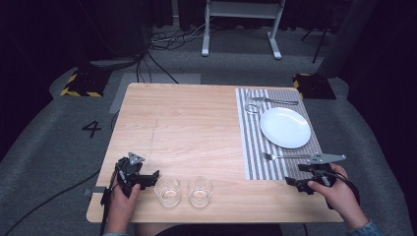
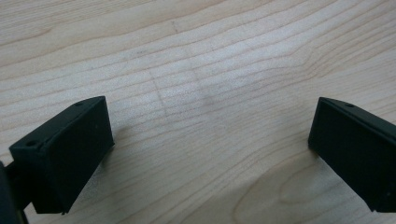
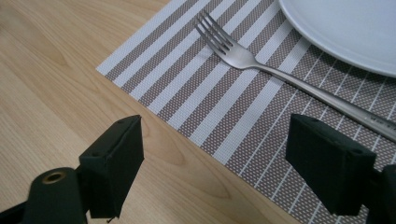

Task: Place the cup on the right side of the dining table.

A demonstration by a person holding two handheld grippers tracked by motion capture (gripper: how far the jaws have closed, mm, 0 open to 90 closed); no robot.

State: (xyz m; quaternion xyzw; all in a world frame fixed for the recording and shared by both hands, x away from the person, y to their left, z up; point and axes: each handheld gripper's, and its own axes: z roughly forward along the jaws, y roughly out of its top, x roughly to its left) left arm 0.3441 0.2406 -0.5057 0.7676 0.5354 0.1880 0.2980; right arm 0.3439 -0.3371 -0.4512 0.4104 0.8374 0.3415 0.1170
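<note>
the fork (image 1: 285, 157) lies flat on the striped mat (image 1: 251, 147), near the mat's front edge. it is long and thin, and it runs side to side across the table. its prongs point to the left and its handle runs off to the right. in the right gripper view the fork (image 3: 243, 56) sits just past the jaws, with its prongs pointing up and left, and there are small marks on the handle that are too tiny to read. the white plate (image 1: 285, 127) is just behind the fork, close to it. at the far end of the mat lie a small glass (image 1: 253, 107) and one more piece of cutlery (image 1: 275, 102).

the right gripper (image 1: 309, 177) is just in front of the fork, at the mat's front right corner. its jaws are wide apart and hold nothing. the mat's corner and bare wood lie under them.

the left gripper (image 1: 145, 178) is far away at the front left of the table (image 1: 187, 123). its jaws are wide apart too, with only bare wood between them. two empty cups (image 1: 184, 191) stand side by side just to its right.

on the grey floor to the left of the table a black number 4 (image 1: 92, 129) can be read.
</note>
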